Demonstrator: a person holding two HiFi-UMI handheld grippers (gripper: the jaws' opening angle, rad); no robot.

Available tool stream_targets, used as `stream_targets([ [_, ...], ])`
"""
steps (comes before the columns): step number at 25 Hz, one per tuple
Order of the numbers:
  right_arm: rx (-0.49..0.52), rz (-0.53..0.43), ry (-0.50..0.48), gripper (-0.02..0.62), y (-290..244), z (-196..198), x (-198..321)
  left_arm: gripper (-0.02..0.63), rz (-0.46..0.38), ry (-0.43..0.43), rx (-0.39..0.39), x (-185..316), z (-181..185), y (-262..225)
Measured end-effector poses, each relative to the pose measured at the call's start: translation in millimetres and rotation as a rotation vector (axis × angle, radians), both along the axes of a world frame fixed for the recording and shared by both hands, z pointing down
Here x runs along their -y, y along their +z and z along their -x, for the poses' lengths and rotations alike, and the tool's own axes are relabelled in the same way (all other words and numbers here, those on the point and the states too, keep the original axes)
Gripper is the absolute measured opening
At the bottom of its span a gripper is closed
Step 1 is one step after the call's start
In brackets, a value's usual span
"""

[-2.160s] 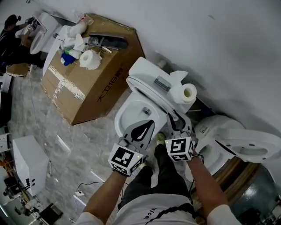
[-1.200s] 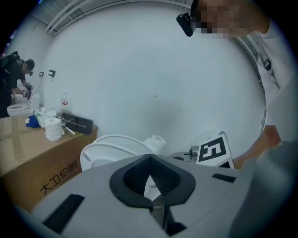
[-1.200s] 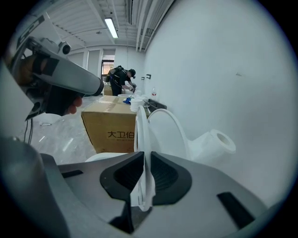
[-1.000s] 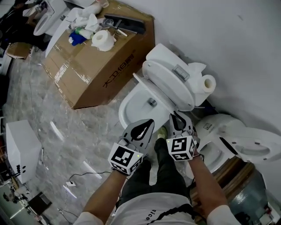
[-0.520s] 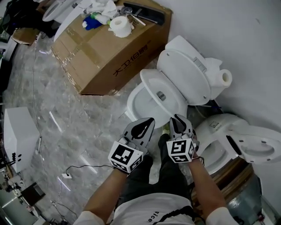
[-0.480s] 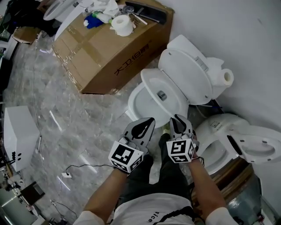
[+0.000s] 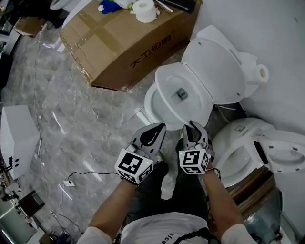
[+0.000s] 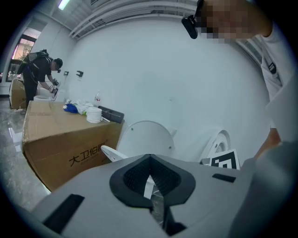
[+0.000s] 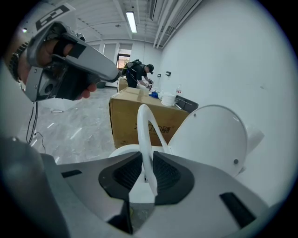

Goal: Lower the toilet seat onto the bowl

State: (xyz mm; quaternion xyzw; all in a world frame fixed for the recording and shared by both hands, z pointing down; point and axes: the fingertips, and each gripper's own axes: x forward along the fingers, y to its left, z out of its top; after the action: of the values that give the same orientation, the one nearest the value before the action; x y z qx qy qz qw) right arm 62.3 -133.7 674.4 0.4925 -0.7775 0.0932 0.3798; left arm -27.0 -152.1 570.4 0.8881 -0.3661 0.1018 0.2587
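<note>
A white toilet stands against the wall with its lid [image 7: 217, 59] raised. The seat [image 7: 183, 97] is tilted away from the lid, partway down over the bowl [image 7: 153, 106]. My right gripper [image 7: 193, 126] is at the seat's front edge. In the right gripper view the seat's rim [image 9: 145, 128] rises edge-on between the jaws of my right gripper [image 9: 145, 160], which are opening and no longer clamp it. The lid [image 9: 214, 135] stands behind. My left gripper [image 7: 153, 131] hovers beside it over the floor, shut and empty, its tips [image 8: 150, 160] meeting.
A big cardboard box [image 7: 128, 33] with a paper roll [image 7: 144, 9] and clutter sits left of the toilet. A second toilet [image 7: 248, 152] lies at the right. A white box [image 7: 16, 133] and a cable [image 7: 78, 178] are on the marble floor. A person [image 9: 139, 72] works far off.
The seat has swung away from the raised lid and down toward the bowl. Both grippers have kept their places in front of me while the view shifted.
</note>
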Motion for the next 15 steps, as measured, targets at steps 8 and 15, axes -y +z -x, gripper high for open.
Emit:
stream_targets([
  [8,-0.022,0.012,-0.047,0.089,46.7,39.9,-27.9,0.011,0.008,-0.039,0.0,-11.9,33.4,35.3],
  [15,-0.036,0.033,-0.096,0.109,92.7,70.3,-46.4,0.011,0.031,-0.063,0.008,-28.3,58.0,75.3],
])
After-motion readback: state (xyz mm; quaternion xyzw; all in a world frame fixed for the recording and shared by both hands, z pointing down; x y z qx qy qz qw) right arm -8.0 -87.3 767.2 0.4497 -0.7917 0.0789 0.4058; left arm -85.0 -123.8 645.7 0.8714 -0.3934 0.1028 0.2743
